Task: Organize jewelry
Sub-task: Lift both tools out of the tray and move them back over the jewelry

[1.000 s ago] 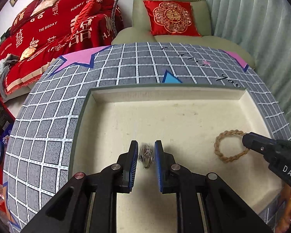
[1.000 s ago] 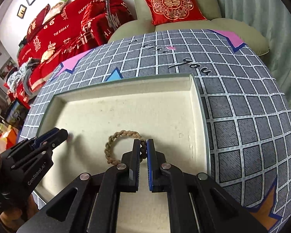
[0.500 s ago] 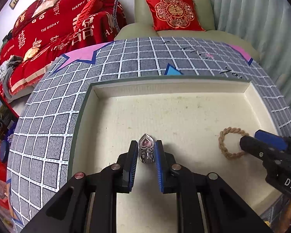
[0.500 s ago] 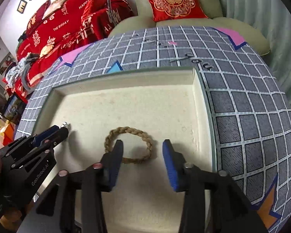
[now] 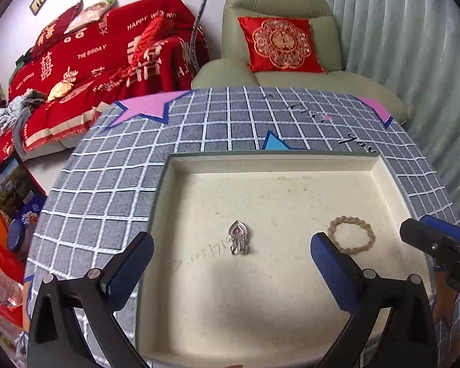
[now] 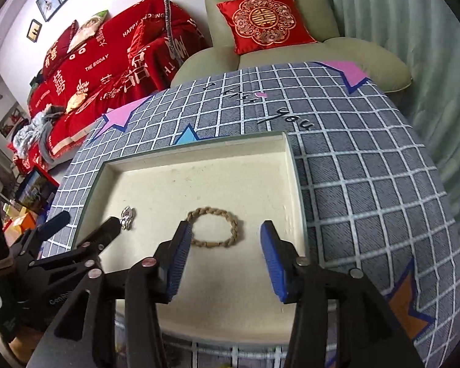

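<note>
A cream felt tray (image 5: 273, 161) (image 6: 296, 165) lies on the checked tablecloth. On its floor rests a silver pendant with a pink stone (image 5: 238, 240) (image 6: 127, 217). To its right lies a braided tan bracelet (image 5: 351, 234) (image 6: 214, 227). My left gripper (image 5: 231, 260) hovers above the pendant, its jaws opening wide and touching nothing. My right gripper (image 6: 225, 248) hangs over the bracelet with its jaws opening; the bracelet lies flat on the tray between and beyond the blue pads, untouched. Each gripper shows at the edge of the other's view.
The grey checked tablecloth (image 5: 107, 184) (image 6: 368, 184) surrounds the tray. A green armchair with a red cushion (image 5: 279, 46) stands behind the table, a red-covered sofa (image 5: 92, 61) to the left, and curtains (image 5: 414, 46) to the right.
Both grippers have let go: the left released the pendant and the right released the bracelet onto the tray floor. Both rose and opened their jaws wide.
</note>
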`<state>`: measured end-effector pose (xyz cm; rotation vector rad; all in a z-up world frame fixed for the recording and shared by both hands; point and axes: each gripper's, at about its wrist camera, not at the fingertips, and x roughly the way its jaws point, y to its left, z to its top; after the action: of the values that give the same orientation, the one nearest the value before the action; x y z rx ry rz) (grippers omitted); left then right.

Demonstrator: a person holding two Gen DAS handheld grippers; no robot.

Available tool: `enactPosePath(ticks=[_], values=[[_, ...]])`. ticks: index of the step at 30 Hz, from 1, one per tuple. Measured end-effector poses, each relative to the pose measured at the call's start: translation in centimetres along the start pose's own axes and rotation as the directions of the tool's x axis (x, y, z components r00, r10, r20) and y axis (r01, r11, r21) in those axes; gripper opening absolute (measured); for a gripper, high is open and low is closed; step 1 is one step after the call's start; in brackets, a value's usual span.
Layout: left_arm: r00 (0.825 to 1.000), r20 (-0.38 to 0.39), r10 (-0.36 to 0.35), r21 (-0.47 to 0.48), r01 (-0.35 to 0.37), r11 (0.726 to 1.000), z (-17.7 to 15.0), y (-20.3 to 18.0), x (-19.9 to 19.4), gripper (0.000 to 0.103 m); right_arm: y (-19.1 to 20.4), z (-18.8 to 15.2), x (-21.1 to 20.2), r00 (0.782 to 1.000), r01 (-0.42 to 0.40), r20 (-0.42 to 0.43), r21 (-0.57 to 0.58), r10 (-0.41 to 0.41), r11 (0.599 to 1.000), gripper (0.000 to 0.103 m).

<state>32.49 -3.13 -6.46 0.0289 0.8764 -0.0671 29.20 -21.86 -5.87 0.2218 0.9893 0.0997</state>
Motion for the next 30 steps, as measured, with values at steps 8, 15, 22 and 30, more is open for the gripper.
enactPosePath(ticks=[8,15,22,30], values=[[0.999,0.036,-0.018,-0.014,0.018,1.000,-3.5,0.7,-5.5,0.103,0.6,-2.6,-4.1,0.999,-0.028,0.028,-0.009,0.028,1.000,0.079],[0.999,0.028,-0.020,-0.039,0.021,0.999,-6.9,1.6,-9.2,0.103,1.1,-5.9,-7.5,0.999,-0.014,0.038,-0.039,0.015,0.999,0.080],[0.998,0.055,0.015,-0.028,-0.013,1.000,-9.2,2.7,-13.1,0.103,0.4,-8.7,-9.1,0.999,-0.013,0.037,0.001,0.013,1.000,0.081],[0.998,0.058,0.014,-0.051,-0.011,0.999,-11.1,3.9,-15.1,0.103,1.0,-10.7,-10.6,0.999,-0.012,0.044,-0.013,0.013,1.000,0.093]])
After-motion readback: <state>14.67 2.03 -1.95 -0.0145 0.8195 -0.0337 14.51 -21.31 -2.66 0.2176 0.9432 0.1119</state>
